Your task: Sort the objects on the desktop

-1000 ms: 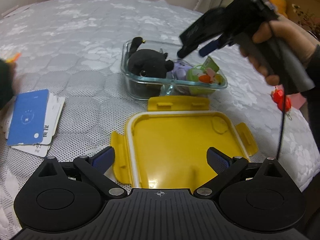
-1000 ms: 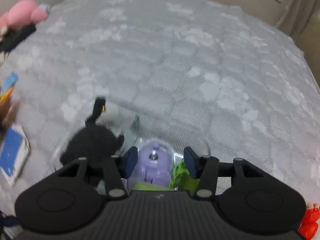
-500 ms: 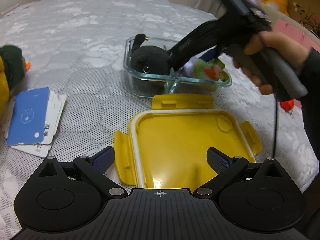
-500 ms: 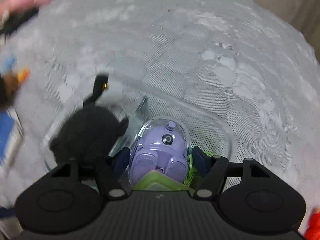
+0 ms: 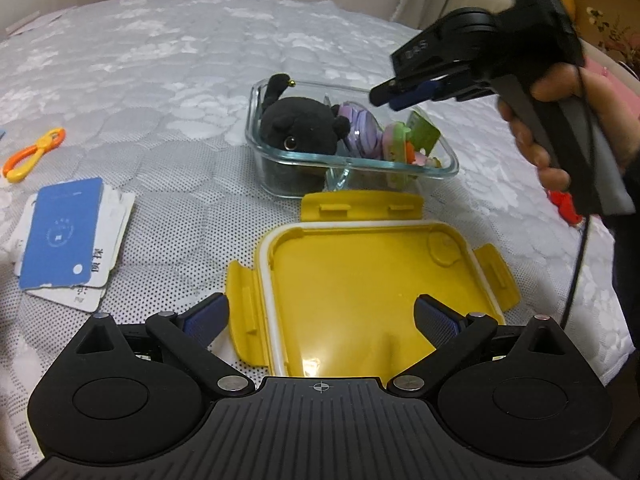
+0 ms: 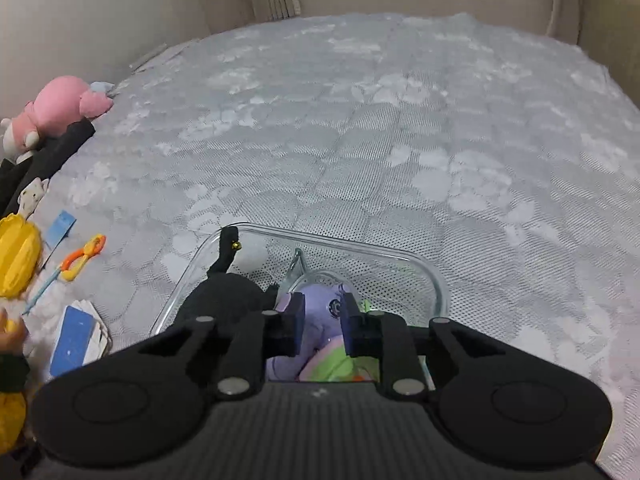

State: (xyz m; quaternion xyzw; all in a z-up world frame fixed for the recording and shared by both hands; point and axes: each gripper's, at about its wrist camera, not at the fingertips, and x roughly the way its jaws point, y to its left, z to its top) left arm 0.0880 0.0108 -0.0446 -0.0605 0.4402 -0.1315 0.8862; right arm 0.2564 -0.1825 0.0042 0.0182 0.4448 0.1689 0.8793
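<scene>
The right gripper [image 5: 390, 96] is hovering empty above the glass box [image 5: 448, 168] — jaws closing on nothing, apparently done dropping toys inside — while the left gripper [image 5: 320, 316] is waiting spread wide over the yellow lid [image 5: 360, 288] on the bed.

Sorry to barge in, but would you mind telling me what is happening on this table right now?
A person is sorting small things into a glass container. A black plush toy and a purple toy already lie inside. The right gripper hangs above the container with nothing between its closing jaws. The left gripper waits open over the yellow lid. Blue cards and an orange clip remain outside.
</scene>
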